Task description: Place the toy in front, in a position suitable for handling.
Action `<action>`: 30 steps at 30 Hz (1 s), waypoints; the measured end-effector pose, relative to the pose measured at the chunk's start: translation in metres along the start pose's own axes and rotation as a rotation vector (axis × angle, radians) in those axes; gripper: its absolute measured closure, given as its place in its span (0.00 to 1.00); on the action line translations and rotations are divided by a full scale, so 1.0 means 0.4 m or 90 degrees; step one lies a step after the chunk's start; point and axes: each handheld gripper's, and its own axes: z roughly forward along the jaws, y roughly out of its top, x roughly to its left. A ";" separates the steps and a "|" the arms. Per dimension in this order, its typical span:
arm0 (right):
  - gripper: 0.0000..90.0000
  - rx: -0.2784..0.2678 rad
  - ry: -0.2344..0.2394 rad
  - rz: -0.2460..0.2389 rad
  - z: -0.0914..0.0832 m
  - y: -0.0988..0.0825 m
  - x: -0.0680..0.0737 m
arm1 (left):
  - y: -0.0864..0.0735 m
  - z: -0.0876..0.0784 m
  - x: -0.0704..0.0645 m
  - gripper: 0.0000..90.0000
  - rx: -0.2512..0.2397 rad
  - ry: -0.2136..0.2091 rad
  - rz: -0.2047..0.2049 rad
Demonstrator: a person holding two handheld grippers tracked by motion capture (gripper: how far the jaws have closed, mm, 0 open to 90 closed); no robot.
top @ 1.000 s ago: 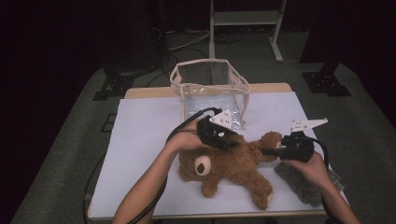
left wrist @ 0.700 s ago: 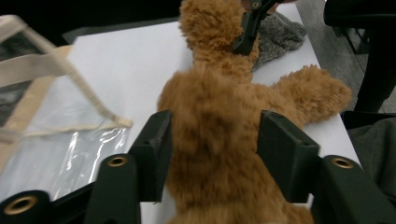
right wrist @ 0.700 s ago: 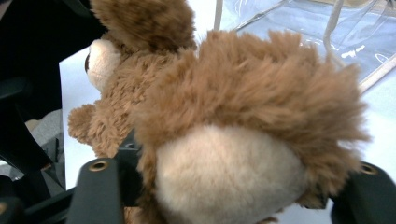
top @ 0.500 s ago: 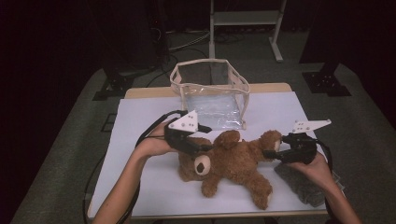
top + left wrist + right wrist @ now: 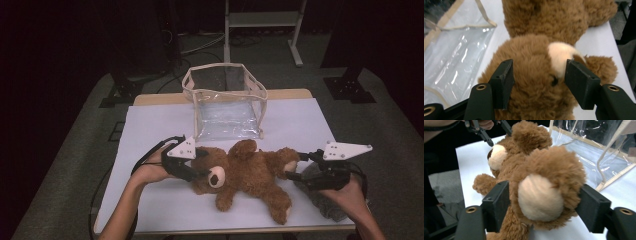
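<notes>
A brown teddy bear point(image 5: 255, 172) lies on the white table point(image 5: 150, 130), head to the left and feet to the right. My left gripper point(image 5: 204, 164) is at the top of its head, jaws apart and just opened wider. In the left gripper view the furry head point(image 5: 534, 75) lies between and beyond the left gripper point(image 5: 539, 65); no squeeze shows. My right gripper point(image 5: 294, 166) is at the bear's upper foot. In the right gripper view the right gripper point(image 5: 545, 186) has just been closing, and both pads rest against the foot point(image 5: 541, 200).
A clear plastic bag point(image 5: 225, 120) with a beige rim stands open just behind the bear. A grey fuzzy item point(image 5: 320, 202) lies under my right hand at the table's right front corner. A metal stand point(image 5: 260, 20) rises from the floor beyond the table.
The left gripper has moved left and down from the bear's middle to its head, and its jaws have gone from shut to apart. The right gripper's jaws have widened around the foot.
</notes>
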 end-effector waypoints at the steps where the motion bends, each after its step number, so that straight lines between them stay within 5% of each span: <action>1: 0.37 -0.017 -0.002 0.000 -0.013 -0.002 0.003 | -0.002 0.004 -0.002 0.44 0.003 0.001 0.002; 12: 0.39 -0.045 0.015 -0.020 -0.051 -0.018 0.046 | -0.005 -0.022 -0.007 0.43 -0.004 0.017 0.009; 17: 0.41 0.000 0.041 -0.024 -0.005 -0.036 0.048 | -0.016 -0.040 -0.011 0.40 -0.013 0.020 0.012; 24: 0.39 0.078 0.054 -0.008 0.089 -0.067 0.013 | -0.083 -0.030 -0.015 0.36 -0.016 0.021 0.007; 30: 0.35 0.122 0.065 -0.023 0.148 -0.076 -0.012 | -0.135 -0.001 -0.010 0.31 -0.032 0.016 -0.030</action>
